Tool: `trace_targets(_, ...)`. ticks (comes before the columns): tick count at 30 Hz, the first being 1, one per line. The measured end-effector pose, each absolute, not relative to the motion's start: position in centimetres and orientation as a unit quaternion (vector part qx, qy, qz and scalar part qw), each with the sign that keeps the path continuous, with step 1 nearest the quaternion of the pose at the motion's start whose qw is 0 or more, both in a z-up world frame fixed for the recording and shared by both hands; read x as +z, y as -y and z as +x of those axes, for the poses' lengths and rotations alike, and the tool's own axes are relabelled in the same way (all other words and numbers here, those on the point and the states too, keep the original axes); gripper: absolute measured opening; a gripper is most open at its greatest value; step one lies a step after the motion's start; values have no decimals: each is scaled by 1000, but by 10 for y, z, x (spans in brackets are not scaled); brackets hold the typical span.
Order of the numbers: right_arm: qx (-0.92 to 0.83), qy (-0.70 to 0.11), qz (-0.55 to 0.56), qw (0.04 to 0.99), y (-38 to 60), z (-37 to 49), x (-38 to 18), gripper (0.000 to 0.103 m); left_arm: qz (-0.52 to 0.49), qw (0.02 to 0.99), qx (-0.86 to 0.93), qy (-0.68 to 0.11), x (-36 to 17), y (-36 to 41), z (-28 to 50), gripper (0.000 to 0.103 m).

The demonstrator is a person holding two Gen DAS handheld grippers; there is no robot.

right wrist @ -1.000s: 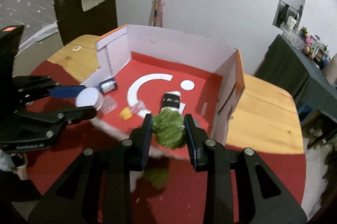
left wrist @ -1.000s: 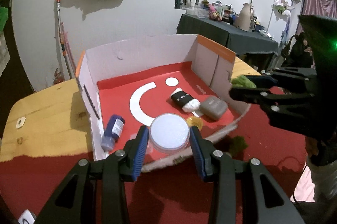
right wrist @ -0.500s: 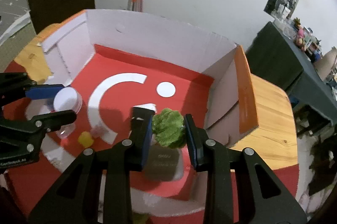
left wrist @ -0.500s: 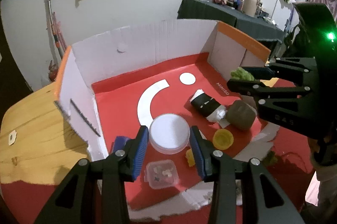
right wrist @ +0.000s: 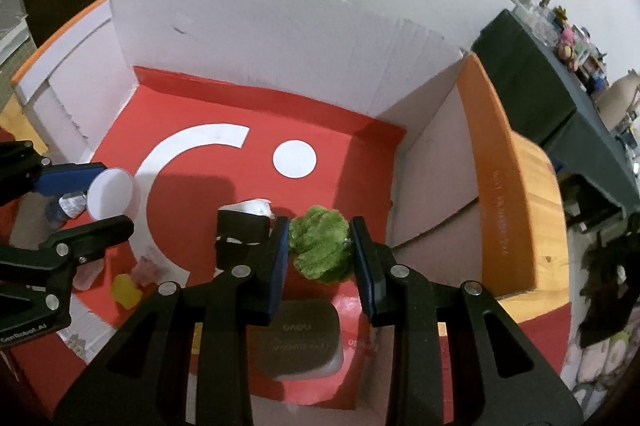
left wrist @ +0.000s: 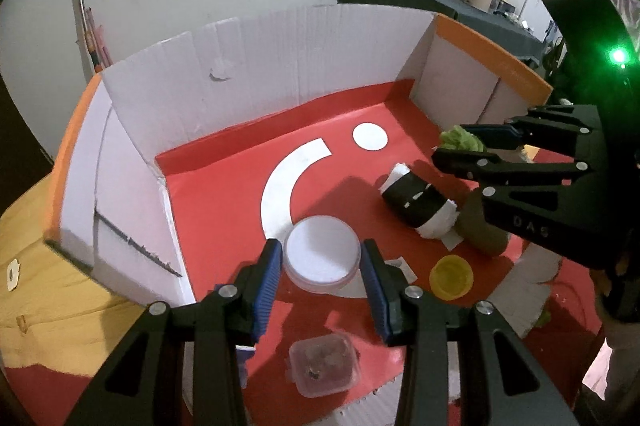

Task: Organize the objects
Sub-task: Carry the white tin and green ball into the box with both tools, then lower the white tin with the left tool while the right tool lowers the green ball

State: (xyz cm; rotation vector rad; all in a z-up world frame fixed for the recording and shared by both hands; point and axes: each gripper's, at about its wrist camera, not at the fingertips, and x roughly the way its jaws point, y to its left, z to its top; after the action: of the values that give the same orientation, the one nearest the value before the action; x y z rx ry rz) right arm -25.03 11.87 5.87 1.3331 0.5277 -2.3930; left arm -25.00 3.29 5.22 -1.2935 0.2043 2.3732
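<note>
Left wrist view: left gripper [left wrist: 322, 264] is pinching a round white tub [left wrist: 321, 253] between its blue pads, hanging low over the red floor of the cardboard box [left wrist: 256, 66]. A second ago that tub was out over the front edge of the box; both hands have since pushed forward and dipped, so both loads now sit inside the walls.

Right gripper [right wrist: 320, 246] is pressed together on a green fuzzy ball [right wrist: 320, 244], held above the right side of the floor, near the right wall and just past the grey pouch [right wrist: 298, 342].

Already lying in the box: black-and-white roll [left wrist: 418, 198], yellow cap [left wrist: 451, 276], small clear container [left wrist: 323, 366] near the front edge, blue bottle (mostly hidden behind the left gripper, only a sliver shows).

Read: transport is basically done and this looks like the placing step. Neither item touches the floor as far as I can tell, so a bit more descent before letting go. The tub has bare floor under it, on the white arc. The ball could roll once dropped, and the roll and pouch are close by.
</note>
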Motion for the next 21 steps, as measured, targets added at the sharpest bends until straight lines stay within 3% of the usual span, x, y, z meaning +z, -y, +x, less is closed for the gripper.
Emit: trace_targets(21, -826, -199, 502, 161, -117, -253, 36, 29, -495, 210, 839, -88, 35, -37, -261, 42)
